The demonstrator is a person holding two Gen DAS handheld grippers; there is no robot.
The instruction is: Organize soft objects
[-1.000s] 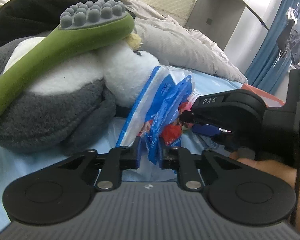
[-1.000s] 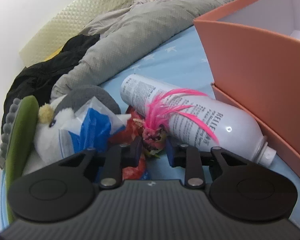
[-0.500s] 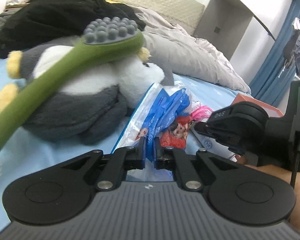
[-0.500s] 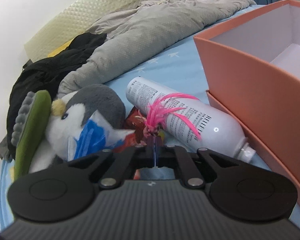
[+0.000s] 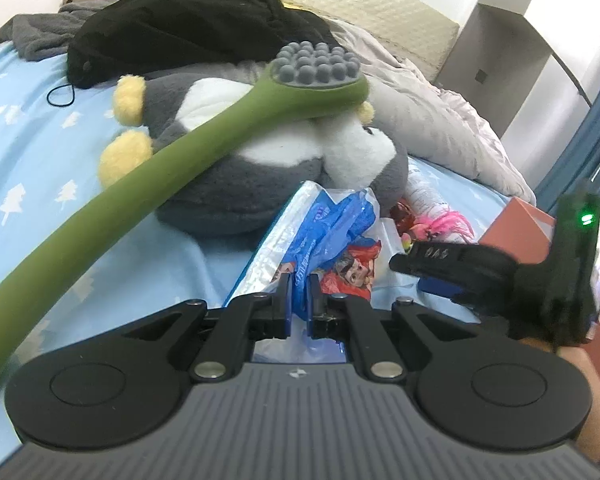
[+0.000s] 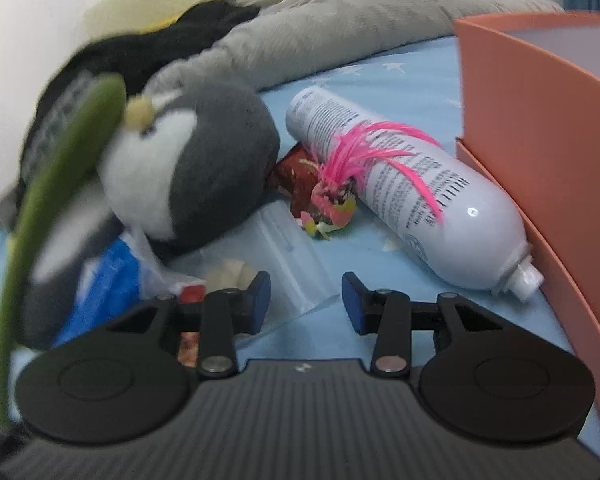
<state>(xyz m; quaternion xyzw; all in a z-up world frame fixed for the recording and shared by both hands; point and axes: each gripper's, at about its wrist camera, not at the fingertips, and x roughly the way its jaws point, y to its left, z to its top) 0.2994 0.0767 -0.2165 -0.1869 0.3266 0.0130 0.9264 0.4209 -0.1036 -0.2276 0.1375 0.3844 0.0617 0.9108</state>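
On the bed, mid-sheet, toward the box side:
Bed (image 5: 32,152): blue star-print sheet; grey duvet (image 6: 340,28) bunched along the headboard edge.
Box (image 6: 540,120): orange, open-topped, at the bed's side edge; the likely drop spot.
Penguin plush (image 5: 240,184): lying centrally, a green massage brush (image 5: 180,160) resting across it.
White bottle (image 6: 400,200): on its side against the box; pink feather toy (image 6: 340,188) beside it.
Plastic bag (image 5: 320,232): blue-and-white, in front of the plush.
Left gripper (image 5: 298,300): fingers pinched almost shut on the plastic bag's edge.
Right gripper (image 6: 304,304): fingers just parted, nothing held, clear film below.
Handling note: lift the bag slowly; the loose film may slip or snag its neighbours.
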